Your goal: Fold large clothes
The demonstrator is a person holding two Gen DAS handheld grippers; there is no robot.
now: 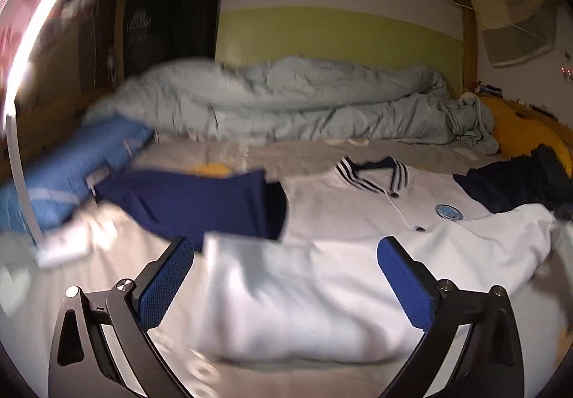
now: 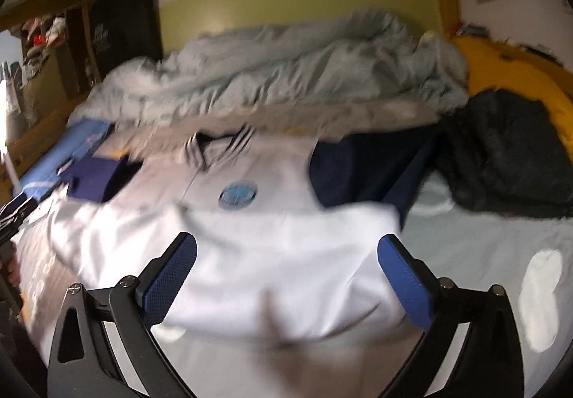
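A white varsity jacket with navy sleeves, a striped collar and a round blue badge lies on the bed. Its lower part is folded up over the body. One navy sleeve lies across the left side, the other at the right. My left gripper stands wide open above the folded white cloth, blue pads apart and off the fabric. My right gripper is equally wide open over the folded hem, gripping nothing. The left gripper's tip shows at the right wrist view's left edge.
A rumpled pale green duvet lies along the far side. A blue pillow lies left, a dark clothes pile and a yellow cushion right. A lit lamp arm curves at the left edge. A wooden bed frame stands behind.
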